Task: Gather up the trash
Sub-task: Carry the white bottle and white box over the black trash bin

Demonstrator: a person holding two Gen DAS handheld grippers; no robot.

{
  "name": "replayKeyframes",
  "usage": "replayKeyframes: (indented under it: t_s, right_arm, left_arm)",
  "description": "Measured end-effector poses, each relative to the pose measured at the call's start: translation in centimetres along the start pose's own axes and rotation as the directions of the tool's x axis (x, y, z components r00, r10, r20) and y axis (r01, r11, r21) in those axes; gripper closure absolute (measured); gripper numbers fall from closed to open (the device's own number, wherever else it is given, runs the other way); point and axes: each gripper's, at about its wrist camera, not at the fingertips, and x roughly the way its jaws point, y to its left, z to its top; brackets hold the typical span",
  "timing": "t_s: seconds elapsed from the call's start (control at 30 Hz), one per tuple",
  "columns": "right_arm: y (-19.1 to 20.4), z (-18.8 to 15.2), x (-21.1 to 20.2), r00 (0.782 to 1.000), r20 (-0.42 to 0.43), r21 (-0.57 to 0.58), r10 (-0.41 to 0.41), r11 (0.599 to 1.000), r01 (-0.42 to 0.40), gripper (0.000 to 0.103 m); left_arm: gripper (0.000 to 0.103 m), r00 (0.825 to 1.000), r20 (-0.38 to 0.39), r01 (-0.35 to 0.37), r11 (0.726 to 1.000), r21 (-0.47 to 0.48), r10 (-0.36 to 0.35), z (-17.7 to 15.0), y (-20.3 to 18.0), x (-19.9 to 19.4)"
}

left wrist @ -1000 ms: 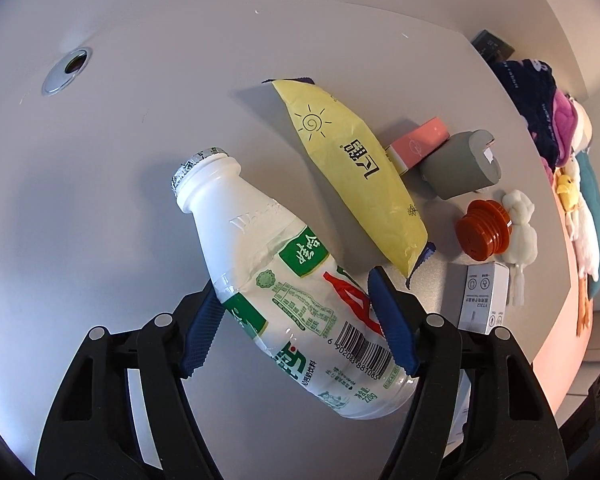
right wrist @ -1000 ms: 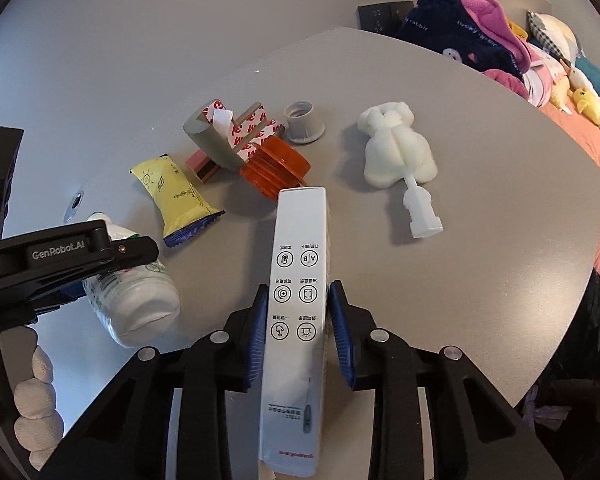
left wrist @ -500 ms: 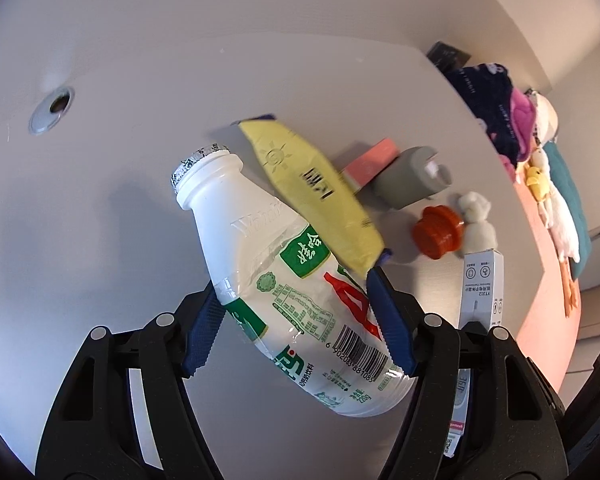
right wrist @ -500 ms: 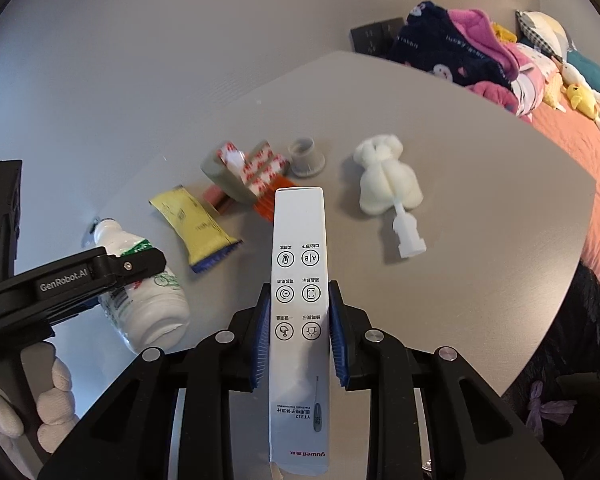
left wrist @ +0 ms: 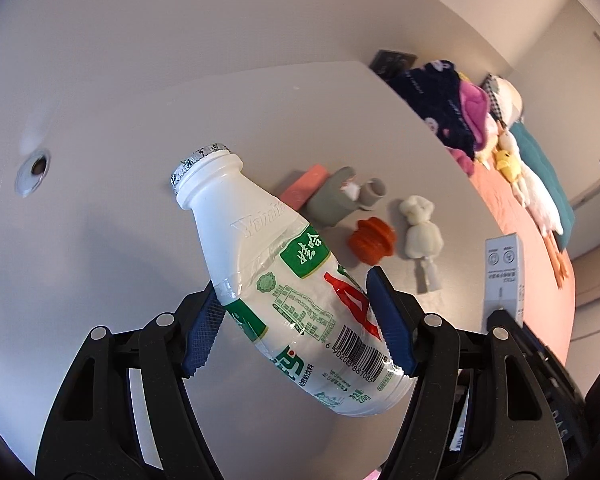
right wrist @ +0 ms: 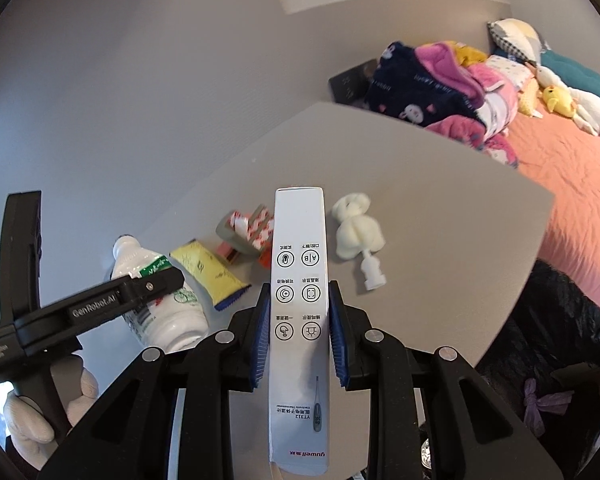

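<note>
My left gripper [left wrist: 295, 320] is shut on a white plastic drink bottle [left wrist: 283, 272] with a green label, held tilted above the grey table [left wrist: 119, 240]. It also shows in the right wrist view [right wrist: 155, 300]. My right gripper [right wrist: 297, 332] is shut on a long white thermometer box [right wrist: 300, 312], held above the table; the box also shows in the left wrist view [left wrist: 502, 276]. A yellow snack wrapper [right wrist: 207, 270] lies on the table.
On the table lie a pink box [left wrist: 304, 186], a grey tape holder [left wrist: 332, 200], an orange ribbed piece [left wrist: 370, 240] and a white fluffy toy [left wrist: 422, 232]. A bed with piled clothes [right wrist: 440, 84] stands beyond. A black bag [right wrist: 552, 340] sits past the table edge.
Both grippers have lifted up and back from the table with their loads; the items on the table look smaller and farther. The yellow wrapper is now hidden behind the bottle in the left view.
</note>
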Motion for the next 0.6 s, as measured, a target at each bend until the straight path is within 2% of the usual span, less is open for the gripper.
replayKeyframes:
  t_s: [0.6]
  right_arm:
    - [-3.8,-0.2,-5.5,0.991,0.106,0.100,-0.086,0.992,0.076,0.075]
  left_arm:
    - [0.036,0.995,-0.009,0.103,0.978,0.180,-0.103,-0.3,-7.2,-0.7]
